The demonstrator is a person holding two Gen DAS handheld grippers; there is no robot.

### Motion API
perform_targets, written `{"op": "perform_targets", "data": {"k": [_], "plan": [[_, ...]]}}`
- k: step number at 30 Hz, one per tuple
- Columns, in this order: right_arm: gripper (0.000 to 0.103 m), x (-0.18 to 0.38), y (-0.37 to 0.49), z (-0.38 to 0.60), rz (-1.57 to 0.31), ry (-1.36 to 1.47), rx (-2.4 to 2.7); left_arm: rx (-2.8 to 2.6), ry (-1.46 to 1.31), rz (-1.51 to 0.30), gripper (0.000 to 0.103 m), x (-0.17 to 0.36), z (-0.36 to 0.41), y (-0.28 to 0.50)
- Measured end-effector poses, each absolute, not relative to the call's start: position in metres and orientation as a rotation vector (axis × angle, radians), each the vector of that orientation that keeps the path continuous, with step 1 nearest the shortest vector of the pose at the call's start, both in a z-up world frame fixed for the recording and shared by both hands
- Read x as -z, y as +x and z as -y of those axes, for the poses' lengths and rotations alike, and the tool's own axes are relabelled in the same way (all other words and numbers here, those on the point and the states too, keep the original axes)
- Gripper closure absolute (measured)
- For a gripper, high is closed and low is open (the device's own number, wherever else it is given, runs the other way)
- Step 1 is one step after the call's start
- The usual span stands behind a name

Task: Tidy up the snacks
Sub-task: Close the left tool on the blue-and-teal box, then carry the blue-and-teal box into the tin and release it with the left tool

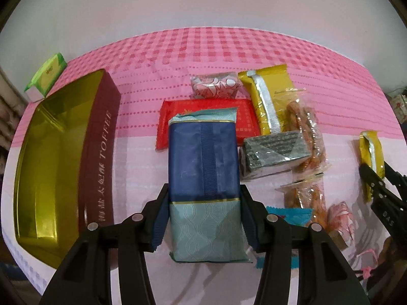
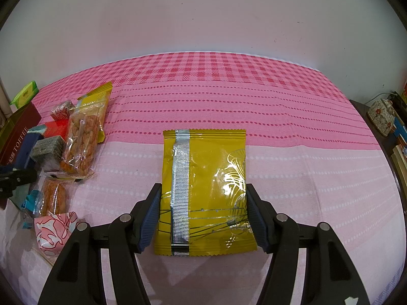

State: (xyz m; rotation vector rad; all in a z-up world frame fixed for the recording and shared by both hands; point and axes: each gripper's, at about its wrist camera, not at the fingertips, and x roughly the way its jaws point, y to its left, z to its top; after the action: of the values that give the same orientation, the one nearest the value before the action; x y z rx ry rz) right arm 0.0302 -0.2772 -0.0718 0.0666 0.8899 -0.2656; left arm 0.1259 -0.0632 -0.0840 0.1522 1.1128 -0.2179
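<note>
You see a glossy yellow foil packet [image 2: 203, 190], a matt blue paper-look packet [image 1: 203, 157], a gold-lined metal tin [image 1: 51, 152], and pink woven cloth [image 2: 229, 101].

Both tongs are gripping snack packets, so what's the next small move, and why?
Probably lift the blue packet in the left tongs and carry it toward the open toffee tin beside it; the pads already clamp its sides, and the tin looks empty.

Soft, even indoor light, a bit dim. Glare streaks the yellow packet [image 2: 203, 190] and the gold tin [image 1: 45, 157]. Fisheye bends the tablecloth's [image 2: 254, 96] far edge; dark corners vignette. Focus stays sharp throughout.
</note>
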Motion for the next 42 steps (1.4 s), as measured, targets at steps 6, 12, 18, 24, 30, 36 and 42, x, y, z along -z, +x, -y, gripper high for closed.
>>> {"op": "perform_targets", "data": {"k": [6,12,18,24,30,36,42], "plan": [[0.044,0.072,0.03,0.277,-0.89,0.066,0.266,0.223,0.153,-1.096,0.052,0.07,0.06,0.118],[0.044,0.072,0.03,0.277,-0.89,0.066,0.266,0.231,0.14,-1.062,0.052,0.046,0.046,0.111],[0.044,0.072,0.03,0.277,-0.89,0.066,0.266,0.222,0.134,-1.002,0.052,0.014,0.025,0.11],[0.044,0.072,0.03,0.277,-0.89,0.065,0.266,0.157,0.139,-0.969,0.052,-0.003,-0.015,0.116],[0.044,0.072,0.03,0.277,-0.891,0.065,0.266,0.071,0.124,-0.998,0.052,0.008,-0.066,0.128],[0.044,0.072,0.029,0.279,-0.89,0.066,0.265,0.004,0.121,-1.041,0.052,0.031,-0.105,0.133],[0.045,0.072,0.028,0.28,-0.888,0.06,0.255,-0.011,0.119,-1.094,0.052,0.057,-0.124,0.138]]}}
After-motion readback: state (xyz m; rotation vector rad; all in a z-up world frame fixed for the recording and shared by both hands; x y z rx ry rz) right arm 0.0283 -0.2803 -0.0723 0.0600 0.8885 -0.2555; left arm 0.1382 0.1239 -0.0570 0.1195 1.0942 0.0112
